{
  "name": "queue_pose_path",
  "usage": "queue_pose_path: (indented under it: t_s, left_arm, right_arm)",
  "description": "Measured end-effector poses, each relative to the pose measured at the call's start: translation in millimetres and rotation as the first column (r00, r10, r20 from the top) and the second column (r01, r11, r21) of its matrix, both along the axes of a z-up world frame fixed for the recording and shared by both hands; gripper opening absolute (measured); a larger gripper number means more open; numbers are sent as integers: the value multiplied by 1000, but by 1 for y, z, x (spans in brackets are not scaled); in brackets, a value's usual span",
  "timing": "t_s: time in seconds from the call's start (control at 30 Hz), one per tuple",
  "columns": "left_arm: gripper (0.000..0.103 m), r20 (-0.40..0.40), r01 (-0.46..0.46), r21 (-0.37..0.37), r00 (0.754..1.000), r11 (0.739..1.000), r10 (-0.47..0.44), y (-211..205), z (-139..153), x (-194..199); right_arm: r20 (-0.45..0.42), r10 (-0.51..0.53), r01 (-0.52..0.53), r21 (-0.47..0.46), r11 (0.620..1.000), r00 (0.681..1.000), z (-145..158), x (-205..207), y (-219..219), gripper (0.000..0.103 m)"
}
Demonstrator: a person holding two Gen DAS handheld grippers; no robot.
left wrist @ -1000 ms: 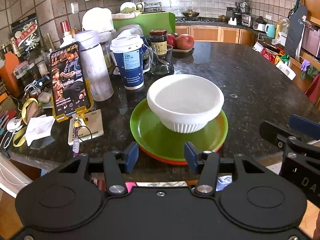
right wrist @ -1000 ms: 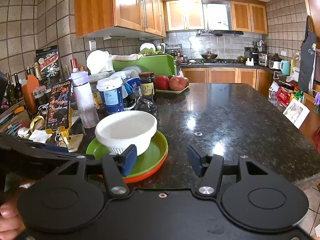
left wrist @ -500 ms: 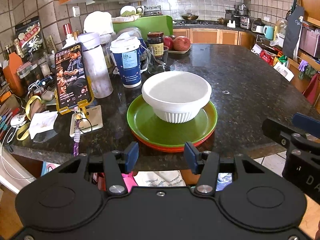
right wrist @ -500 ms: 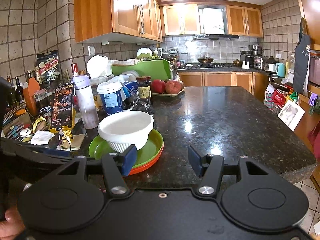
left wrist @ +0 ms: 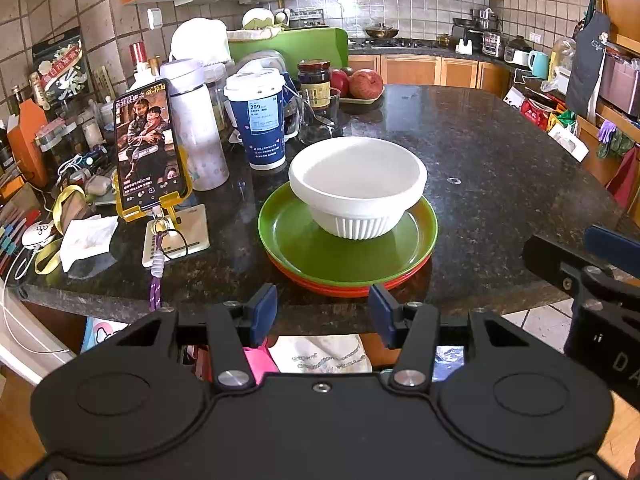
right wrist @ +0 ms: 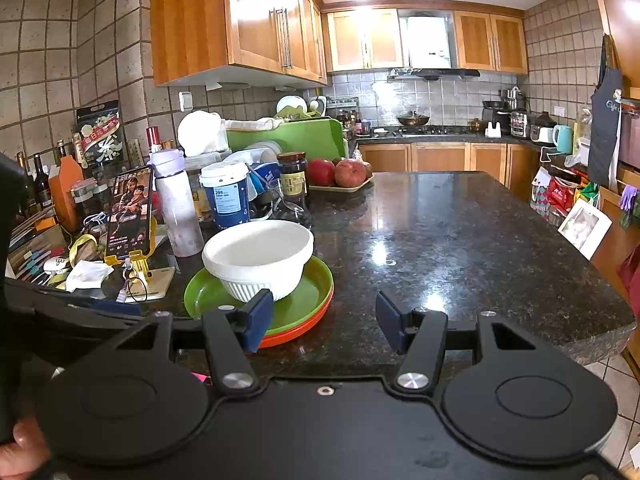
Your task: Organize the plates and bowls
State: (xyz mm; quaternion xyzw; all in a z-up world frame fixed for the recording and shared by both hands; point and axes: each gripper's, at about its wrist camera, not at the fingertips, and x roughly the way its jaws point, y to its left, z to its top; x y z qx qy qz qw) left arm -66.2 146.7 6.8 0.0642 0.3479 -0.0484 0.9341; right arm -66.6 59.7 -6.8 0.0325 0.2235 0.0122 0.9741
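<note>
A white ribbed bowl [left wrist: 357, 184] stands in a green plate [left wrist: 304, 248], which is stacked on an orange plate [left wrist: 344, 289] near the front edge of the dark granite counter [left wrist: 500, 184]. My left gripper [left wrist: 322, 310] is open and empty, held just off the counter's front edge in line with the stack. My right gripper [right wrist: 325, 318] is also open and empty, in front of the counter to the right of the stack; its left fingertip [right wrist: 260, 314] overlaps the plates [right wrist: 304, 304] in the picture. The bowl [right wrist: 258, 254] sits upright.
Left of the stack stand a phone on a yellow stand [left wrist: 146, 148], a white bottle [left wrist: 196, 128] and a blue paper cup [left wrist: 258, 120]. Behind them are a dark jar [left wrist: 315, 80], apples on a tray [left wrist: 366, 84] and a green dish rack [left wrist: 288, 46]. A crumpled tissue [left wrist: 86, 236] lies near the left edge.
Both grippers have drawn back a little from the stack, so more of the counter's front edge shows. The jaws stay as wide as before. Bowl and plates have not moved.
</note>
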Motion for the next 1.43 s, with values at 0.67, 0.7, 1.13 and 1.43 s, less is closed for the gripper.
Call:
queue_pose_path:
  t_s: [0.67, 0.7, 1.13, 1.43]
  left_arm:
    - [58, -21, 2, 0, 1000, 1000, -2, 1, -2, 10]
    - [58, -22, 1, -1, 1000, 1000, -1, 1, -2, 10]
    - [58, -39, 1, -9, 999, 1000, -1, 5, -5, 17]
    - [57, -49, 3, -16, 999, 1000, -4, 6, -6, 22]
  right_arm:
    - [-13, 0, 1, 13, 1000, 1000, -3, 8, -3, 59]
    - [-13, 0, 0, 13, 1000, 1000, -3, 8, -3, 59]
    - [-23, 6, -5, 11, 1000, 1000, -4, 13, 0, 59]
    - [-28, 11, -11, 9, 1000, 1000, -4, 17, -1, 59]
